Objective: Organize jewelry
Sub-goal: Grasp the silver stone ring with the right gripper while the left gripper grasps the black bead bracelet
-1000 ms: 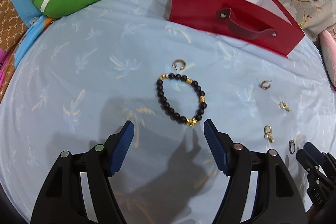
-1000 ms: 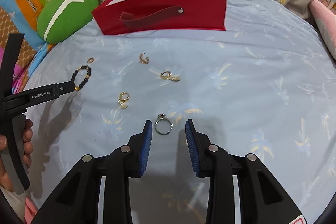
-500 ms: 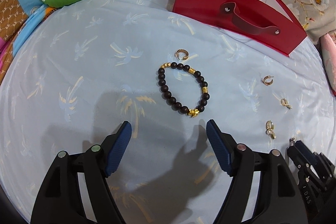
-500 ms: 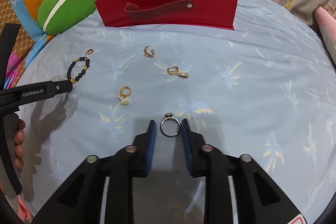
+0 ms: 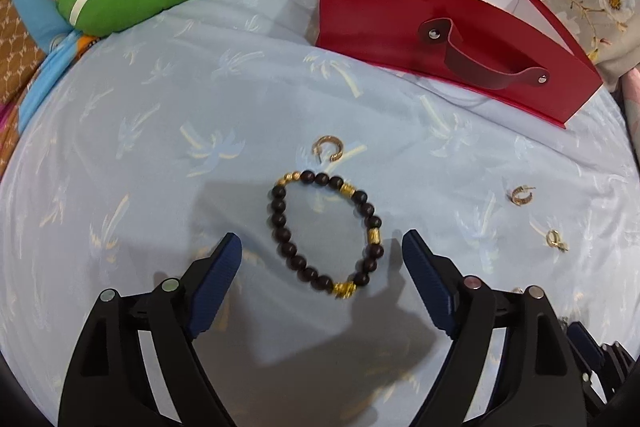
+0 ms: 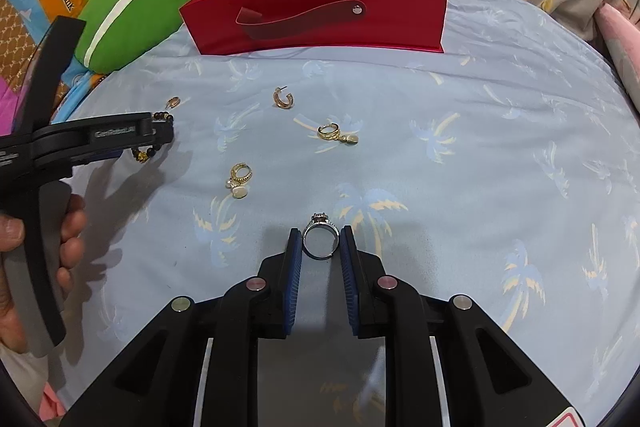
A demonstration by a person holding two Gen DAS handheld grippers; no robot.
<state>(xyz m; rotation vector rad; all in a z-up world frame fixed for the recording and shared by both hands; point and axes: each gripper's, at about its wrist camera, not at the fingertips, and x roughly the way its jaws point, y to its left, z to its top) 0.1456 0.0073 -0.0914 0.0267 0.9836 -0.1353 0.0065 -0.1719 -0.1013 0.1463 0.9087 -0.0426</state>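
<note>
Right jaws have closed in to pinch the ring [image 6: 320, 241] on the bedsheet [image 6: 480, 155], ready to lift, while the left jaws, wide open and empty, now straddle the bracelet [image 5: 326, 233].

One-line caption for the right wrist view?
Right gripper closed around a silver ring on the blue sheet.

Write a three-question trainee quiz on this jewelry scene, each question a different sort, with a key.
1. True or false: the left gripper is clamped shut on the beaded bracelet.
2. Multiple choice: what lies between the fingers of the right gripper? A) hoop earring B) silver ring C) bracelet
3. Fill in: the open container at the back of the blue cloth is a ____ gift bag.

Key: 1 false, its jaws are wide open around the bracelet; 2 B; 3 red.
</note>
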